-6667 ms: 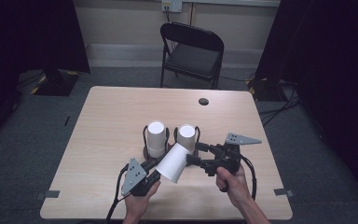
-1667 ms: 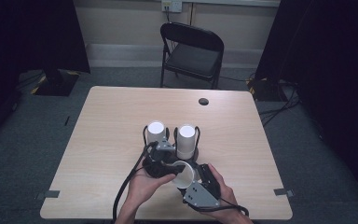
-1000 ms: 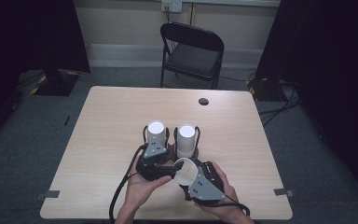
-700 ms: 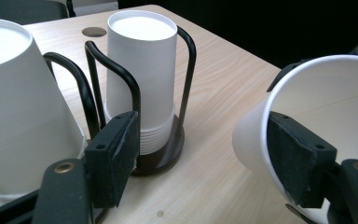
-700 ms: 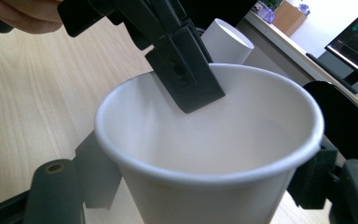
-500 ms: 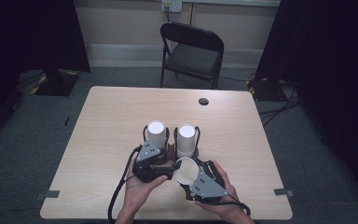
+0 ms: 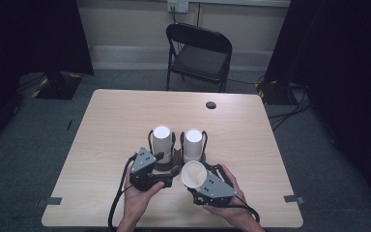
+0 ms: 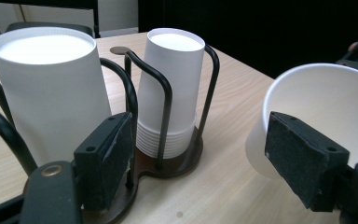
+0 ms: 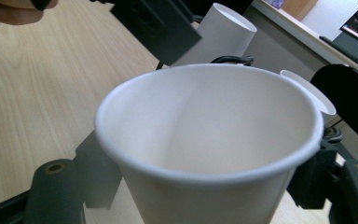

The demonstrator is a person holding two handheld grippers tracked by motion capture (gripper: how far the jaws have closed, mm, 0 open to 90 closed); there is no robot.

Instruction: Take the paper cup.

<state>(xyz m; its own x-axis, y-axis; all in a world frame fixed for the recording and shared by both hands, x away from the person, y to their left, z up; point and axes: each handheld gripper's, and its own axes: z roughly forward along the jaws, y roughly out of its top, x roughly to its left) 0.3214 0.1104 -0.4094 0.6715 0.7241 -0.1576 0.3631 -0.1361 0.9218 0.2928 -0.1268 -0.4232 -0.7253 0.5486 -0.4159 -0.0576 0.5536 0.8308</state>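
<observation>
Two stacks of upside-down white paper cups, one on the left (image 7: 163,140) and one on the right (image 7: 193,143), stand in a black wire holder (image 8: 164,108) at the table's middle. My right gripper (image 7: 196,182) is shut on a single white cup (image 7: 193,174) (image 9: 209,140), whose mouth tilts up, just in front of the holder. My left gripper (image 7: 166,163) (image 8: 205,158) is open beside it. Its jaws have just been opening, and no pad touches the cup (image 8: 317,112). The holder's base lies beyond the gap between them.
A small dark round disc (image 7: 211,105) lies near the table's far edge. A black folding chair (image 7: 200,50) stands behind the wooden table (image 7: 111,121). Cables trail from both grippers over the near edge. Bare tabletop stretches left, right and behind the holder.
The left gripper has drawn slightly left, away from the cup, and its jaws stand wider. The cup stays in the right gripper, which has hardly moved.
</observation>
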